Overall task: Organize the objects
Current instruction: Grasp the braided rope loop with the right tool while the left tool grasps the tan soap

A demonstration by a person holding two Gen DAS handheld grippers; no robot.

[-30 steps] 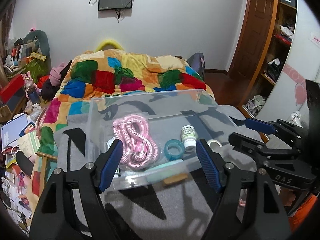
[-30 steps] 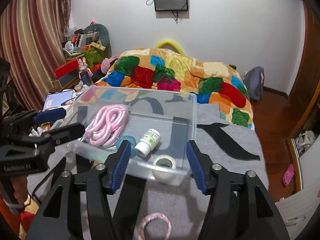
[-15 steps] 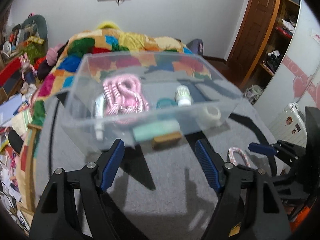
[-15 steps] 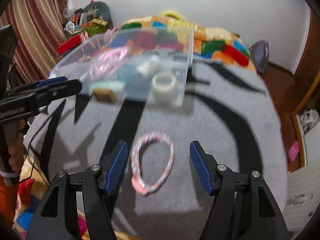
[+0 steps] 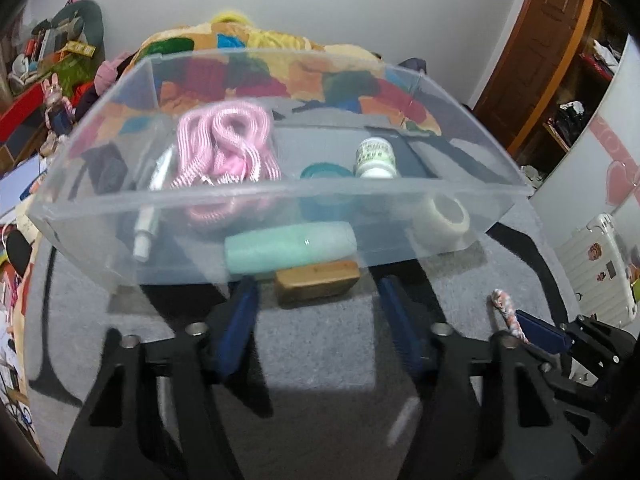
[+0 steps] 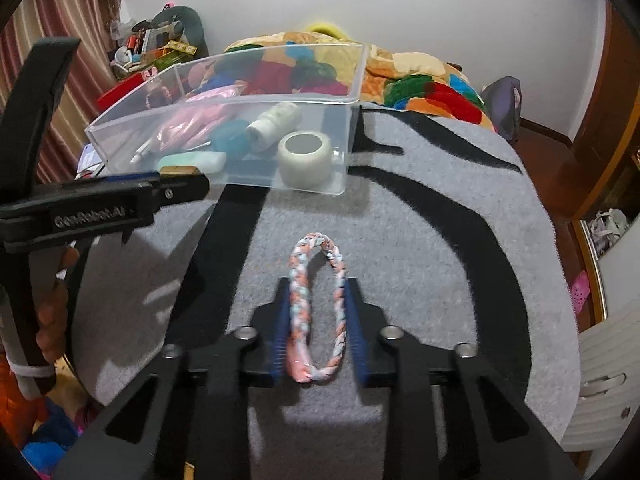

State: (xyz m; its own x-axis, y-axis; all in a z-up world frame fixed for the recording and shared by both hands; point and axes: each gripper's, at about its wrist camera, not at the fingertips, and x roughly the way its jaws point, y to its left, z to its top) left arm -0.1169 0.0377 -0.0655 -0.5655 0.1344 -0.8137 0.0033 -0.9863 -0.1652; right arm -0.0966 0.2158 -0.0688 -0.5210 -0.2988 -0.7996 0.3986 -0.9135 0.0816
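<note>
Now right tool (image 6: 318, 320) closing round braided loop (image 6: 318, 308) lying on grey mat (image 6: 440, 220); left tool (image 5: 320, 316) released.

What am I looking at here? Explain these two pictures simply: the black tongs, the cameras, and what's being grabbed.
No robot: a person carries a hand-held gripper in each hand, each with a camera looking along its blue-padded fingers. The left hand-held gripper hangs open before a clear box holding a pink rope, a pill bottle and a tape roll. The right hand-held gripper has its fingers on either side of a braided loop lying on the grey blanket, squeezing it narrow.
</note>
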